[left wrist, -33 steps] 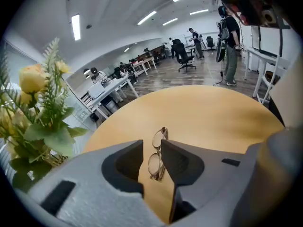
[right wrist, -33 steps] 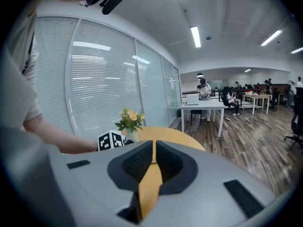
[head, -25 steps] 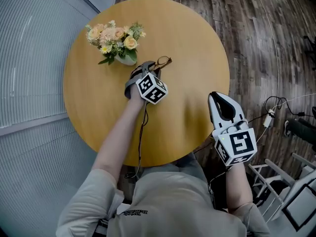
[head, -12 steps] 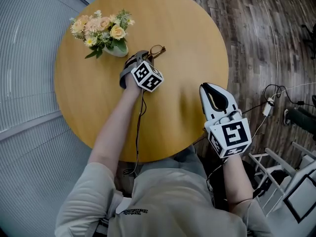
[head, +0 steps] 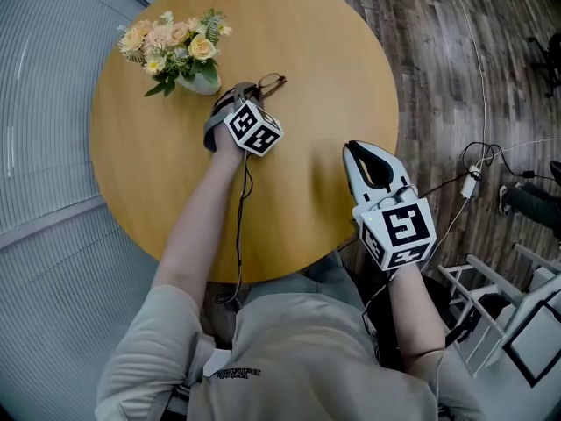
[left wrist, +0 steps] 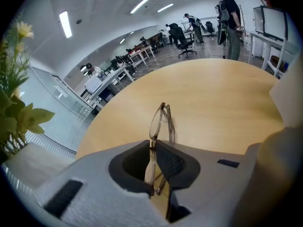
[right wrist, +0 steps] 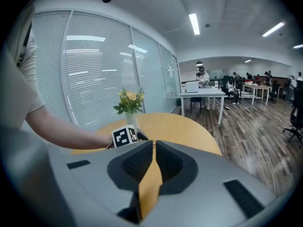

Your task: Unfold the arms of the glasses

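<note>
Over the round table (head: pixel 333 60), left gripper (left wrist: pixel 152 145) jaws clamped on the glasses (left wrist: pixel 158 122), right gripper (right wrist: pixel 152 148) jaws together, holding nothing

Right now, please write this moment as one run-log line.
left claw: shut on glasses | right claw: shut, empty, above table edge | arms: look folded

I can read no text anywhere. The small dark print on the grey shirt (head: pixel 235 376) is too blurred.
</note>
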A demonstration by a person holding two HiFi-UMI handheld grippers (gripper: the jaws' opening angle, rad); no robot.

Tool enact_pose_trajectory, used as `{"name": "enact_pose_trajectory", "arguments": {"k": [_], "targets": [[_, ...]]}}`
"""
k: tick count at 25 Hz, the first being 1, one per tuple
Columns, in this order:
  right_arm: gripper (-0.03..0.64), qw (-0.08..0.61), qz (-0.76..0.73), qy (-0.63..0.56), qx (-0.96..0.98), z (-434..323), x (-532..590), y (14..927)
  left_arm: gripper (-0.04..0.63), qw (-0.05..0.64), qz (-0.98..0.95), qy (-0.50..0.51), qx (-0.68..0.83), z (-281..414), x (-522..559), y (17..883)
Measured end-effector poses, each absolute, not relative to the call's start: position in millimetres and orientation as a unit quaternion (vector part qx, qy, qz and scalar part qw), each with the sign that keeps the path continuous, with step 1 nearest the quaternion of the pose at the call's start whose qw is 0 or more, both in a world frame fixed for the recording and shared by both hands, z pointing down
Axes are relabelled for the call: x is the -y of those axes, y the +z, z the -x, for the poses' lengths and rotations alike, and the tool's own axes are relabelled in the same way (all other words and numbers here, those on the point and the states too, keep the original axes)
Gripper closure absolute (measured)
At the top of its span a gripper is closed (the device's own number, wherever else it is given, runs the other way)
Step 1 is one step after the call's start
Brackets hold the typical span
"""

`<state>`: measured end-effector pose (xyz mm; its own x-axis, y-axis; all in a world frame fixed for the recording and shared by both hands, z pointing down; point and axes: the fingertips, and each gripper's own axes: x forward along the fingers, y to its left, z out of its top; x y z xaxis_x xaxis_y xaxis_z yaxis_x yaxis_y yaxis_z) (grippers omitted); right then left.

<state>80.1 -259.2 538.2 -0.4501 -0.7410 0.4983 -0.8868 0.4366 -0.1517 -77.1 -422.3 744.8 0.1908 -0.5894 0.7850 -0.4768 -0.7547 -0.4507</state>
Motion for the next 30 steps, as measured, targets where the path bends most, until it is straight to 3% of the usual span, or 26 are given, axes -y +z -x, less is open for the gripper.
{"name": "enact_pose_trajectory", "arguments": {"k": [17, 30], "targets": [[0.577, 0.129, -0.518, 0.101, 0.84, -93.2, 249.1, 417.8, 0.545, 0.012, 0.868, -0.278, -0.411, 37.1, 368.0, 506.1], [0.577, 0.056, -0.537, -0.013, 0.842, -95.2, 203.2, 285.6, 0.545, 0.039, 0.899, -0.149, -0.411, 43.7, 311.5, 335.4]]}}
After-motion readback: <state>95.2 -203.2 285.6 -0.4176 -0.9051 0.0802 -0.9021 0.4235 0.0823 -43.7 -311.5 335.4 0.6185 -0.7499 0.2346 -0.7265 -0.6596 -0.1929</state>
